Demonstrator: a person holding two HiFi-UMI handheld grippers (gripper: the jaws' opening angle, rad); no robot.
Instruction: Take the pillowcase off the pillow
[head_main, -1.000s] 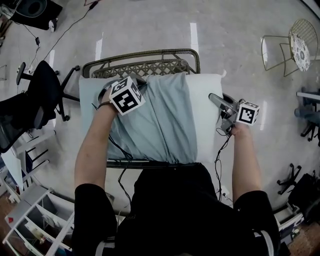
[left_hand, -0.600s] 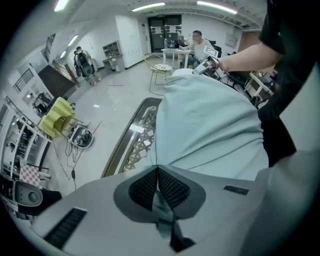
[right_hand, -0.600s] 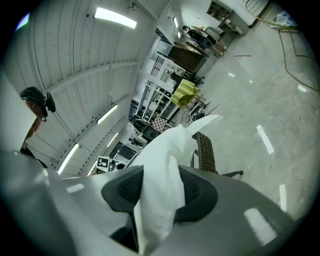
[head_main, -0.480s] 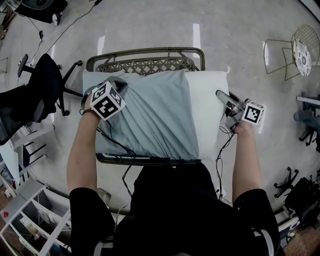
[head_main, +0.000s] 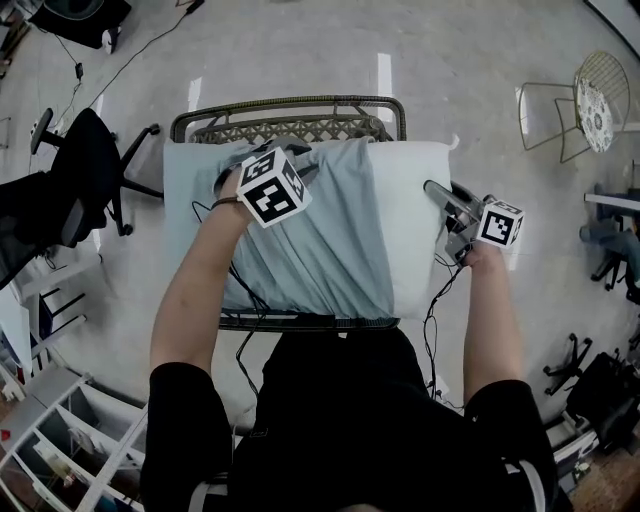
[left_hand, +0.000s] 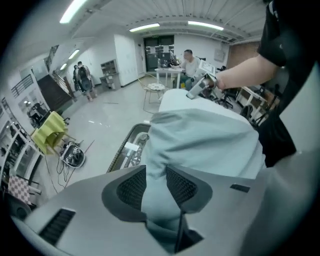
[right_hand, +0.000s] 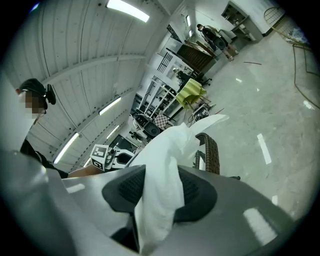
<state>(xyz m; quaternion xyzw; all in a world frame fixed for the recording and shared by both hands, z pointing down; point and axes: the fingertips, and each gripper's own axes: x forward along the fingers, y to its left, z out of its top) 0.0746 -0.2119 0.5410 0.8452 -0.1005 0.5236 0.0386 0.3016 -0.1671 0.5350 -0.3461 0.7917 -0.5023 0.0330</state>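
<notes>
Left claw is down on the pale blue pillowcase, toward the back edge of the wicker chair. Its jaws have just been opening, and they stand apart now, with a raised fold of the pillowcase running up between the pads, not pinched. Across on the other side, the right claw is clamped tight on the pillow, a bunch of its white cover squeezed between the pads at the chair's right edge.

The pillow lies flat across the chair's seat, left edge to right edge. The pillowcase is still on, covering it from the left end to past the middle, and the right end shows bare white. Both of the person's forearms reach in over the front edge.

Off to the left on the pale floor stands a black office chair, and there's a wire chair well apart at the upper right.
</notes>
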